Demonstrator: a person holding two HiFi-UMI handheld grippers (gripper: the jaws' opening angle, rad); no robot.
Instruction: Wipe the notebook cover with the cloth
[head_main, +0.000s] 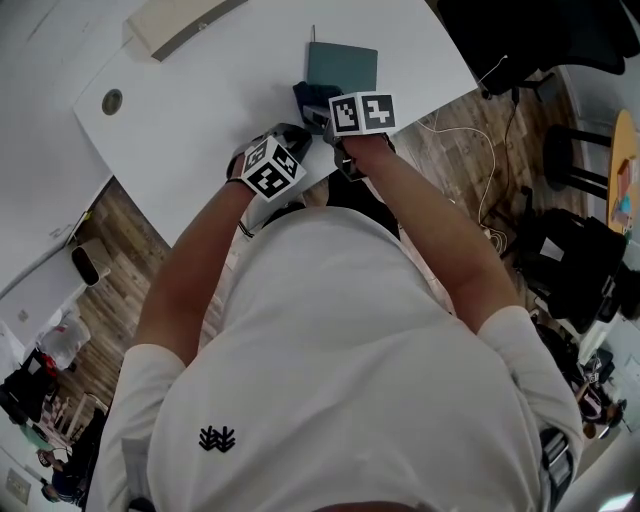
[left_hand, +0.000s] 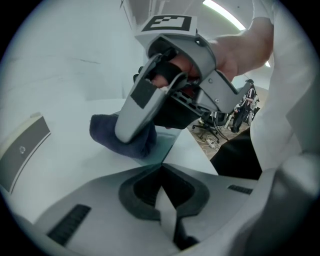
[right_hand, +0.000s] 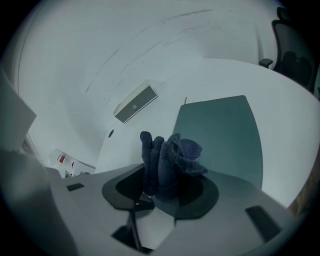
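Cloth (right_hand: 167, 160) clamped for wiping
Right gripper (right_hand: 165, 192) pinches the bunched navy cloth at the teal notebook (right_hand: 225, 135) corner, near the tabletop (head_main: 200, 130) front edge; left gripper (left_hand: 162, 200), jaws together and empty, waits beside.

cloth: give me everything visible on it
Dark navy cloth, fuzzy terry-like fabric, bunched into thick folds. The right claw is shut on it, with folds sticking out beyond the tips. In the left gripper view its bulk sits low on the white table, at the near corner of the teal notebook.
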